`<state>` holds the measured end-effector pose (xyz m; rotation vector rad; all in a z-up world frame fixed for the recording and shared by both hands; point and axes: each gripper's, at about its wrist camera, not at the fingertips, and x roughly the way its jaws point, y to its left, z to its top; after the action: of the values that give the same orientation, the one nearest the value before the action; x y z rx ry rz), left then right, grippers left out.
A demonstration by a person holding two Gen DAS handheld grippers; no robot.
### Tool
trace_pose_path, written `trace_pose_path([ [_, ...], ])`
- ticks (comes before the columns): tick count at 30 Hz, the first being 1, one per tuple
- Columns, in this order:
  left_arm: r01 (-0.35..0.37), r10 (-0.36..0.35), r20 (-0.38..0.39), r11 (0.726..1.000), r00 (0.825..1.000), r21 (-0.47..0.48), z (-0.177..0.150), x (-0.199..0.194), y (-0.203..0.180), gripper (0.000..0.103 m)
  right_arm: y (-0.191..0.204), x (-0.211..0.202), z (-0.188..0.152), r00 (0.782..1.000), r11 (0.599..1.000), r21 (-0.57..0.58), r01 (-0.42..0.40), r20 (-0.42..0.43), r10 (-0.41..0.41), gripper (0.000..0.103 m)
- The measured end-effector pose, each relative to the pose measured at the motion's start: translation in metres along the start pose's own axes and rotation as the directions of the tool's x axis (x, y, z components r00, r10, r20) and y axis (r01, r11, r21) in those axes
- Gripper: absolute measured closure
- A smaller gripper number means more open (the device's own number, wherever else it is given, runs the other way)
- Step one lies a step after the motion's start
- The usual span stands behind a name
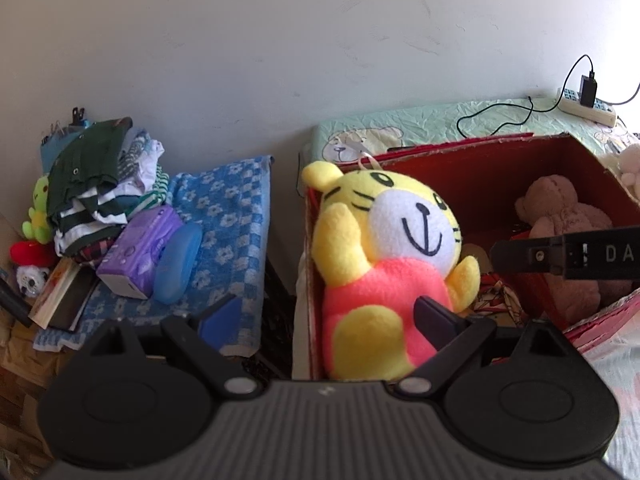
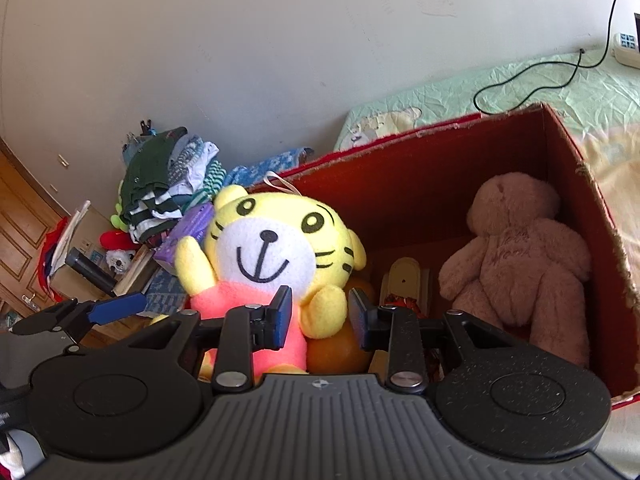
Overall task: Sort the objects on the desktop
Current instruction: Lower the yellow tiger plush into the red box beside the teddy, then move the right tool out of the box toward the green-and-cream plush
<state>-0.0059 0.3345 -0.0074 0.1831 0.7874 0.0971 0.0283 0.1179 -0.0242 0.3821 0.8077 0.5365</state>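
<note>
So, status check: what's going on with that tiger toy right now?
Left gripper open wide. Right gripper narrow around tiger plush paw, grip unclear. Plush in red box, brown bear at other end. Nothing blocking.

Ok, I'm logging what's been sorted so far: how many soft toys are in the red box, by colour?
yellow tiger plush: 1
pinkish-brown teddy bear: 1
Total soft toys in the red box: 2
</note>
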Motion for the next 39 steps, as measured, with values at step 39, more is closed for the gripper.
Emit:
trace_pose_path([
  [39,0.570,-0.566,-0.075,0.820,0.821,0.054,0.003,-0.063,-0.298,0.007,-0.229,-0.201,-0.011,0.993,0.993,0.107,0.050,0.100,-0.061,0.066],
])
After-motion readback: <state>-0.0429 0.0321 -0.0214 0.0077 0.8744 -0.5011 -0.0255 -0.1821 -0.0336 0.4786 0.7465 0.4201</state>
